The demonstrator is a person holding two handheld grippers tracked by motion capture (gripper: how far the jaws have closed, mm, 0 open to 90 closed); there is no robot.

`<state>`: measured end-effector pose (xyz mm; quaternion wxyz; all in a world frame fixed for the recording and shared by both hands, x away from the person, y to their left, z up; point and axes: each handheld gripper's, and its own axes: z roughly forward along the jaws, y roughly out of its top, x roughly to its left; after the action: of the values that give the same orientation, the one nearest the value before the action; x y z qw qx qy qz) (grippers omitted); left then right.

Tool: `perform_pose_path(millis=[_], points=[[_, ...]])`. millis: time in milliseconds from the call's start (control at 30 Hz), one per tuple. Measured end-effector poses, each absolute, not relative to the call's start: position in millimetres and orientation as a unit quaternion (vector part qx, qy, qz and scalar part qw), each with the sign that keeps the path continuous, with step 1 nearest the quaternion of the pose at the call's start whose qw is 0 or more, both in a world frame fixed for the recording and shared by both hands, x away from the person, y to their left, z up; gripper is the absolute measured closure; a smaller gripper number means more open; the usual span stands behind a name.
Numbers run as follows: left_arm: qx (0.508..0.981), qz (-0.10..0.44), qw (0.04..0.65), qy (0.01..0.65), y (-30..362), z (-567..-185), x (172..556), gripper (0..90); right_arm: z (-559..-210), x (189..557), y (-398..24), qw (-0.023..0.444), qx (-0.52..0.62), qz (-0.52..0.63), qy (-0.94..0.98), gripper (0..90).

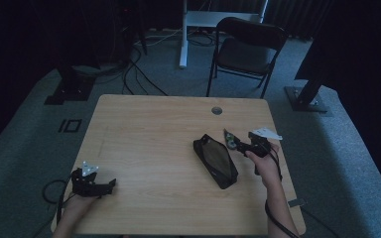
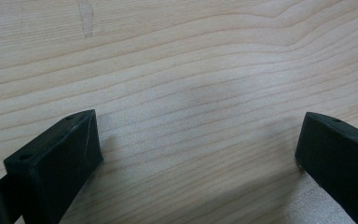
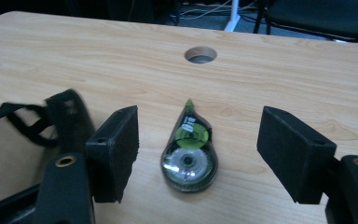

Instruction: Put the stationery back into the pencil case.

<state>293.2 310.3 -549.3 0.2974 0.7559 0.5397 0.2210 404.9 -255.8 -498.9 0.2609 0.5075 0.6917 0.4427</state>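
Note:
A green and clear correction-tape dispenser point(image 3: 189, 156) lies flat on the wooden table point(image 3: 284, 79), tip pointing away. My right gripper point(image 3: 198, 149) hovers open over it, one jaw on each side, neither pad touching it. In the high view the dispenser point(image 1: 229, 140) lies just right of a black pouch point(image 1: 215, 160), with the right gripper point(image 1: 244, 147) beside it. The pouch's open end and strap point(image 3: 37, 123) sit left of the jaws. My left gripper point(image 1: 110, 184) rests at the table's near left, open over bare wood point(image 2: 200, 135).
A round cable hole point(image 1: 217, 110) sits near the table's far edge point(image 1: 178, 97). Beyond the table stand a black folding chair point(image 1: 248, 47), a white desk leg point(image 1: 183, 34) and cables on the carpet point(image 1: 134, 74).

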Motion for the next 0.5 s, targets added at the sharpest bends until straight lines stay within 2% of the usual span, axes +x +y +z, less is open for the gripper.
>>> perform_pose_path(millis=[500], points=[[0.756,0.221,0.297,0.540,310,-549,293,0.2,-528,440,-252,0.234,0.544,0.396,0.702,28.5]])
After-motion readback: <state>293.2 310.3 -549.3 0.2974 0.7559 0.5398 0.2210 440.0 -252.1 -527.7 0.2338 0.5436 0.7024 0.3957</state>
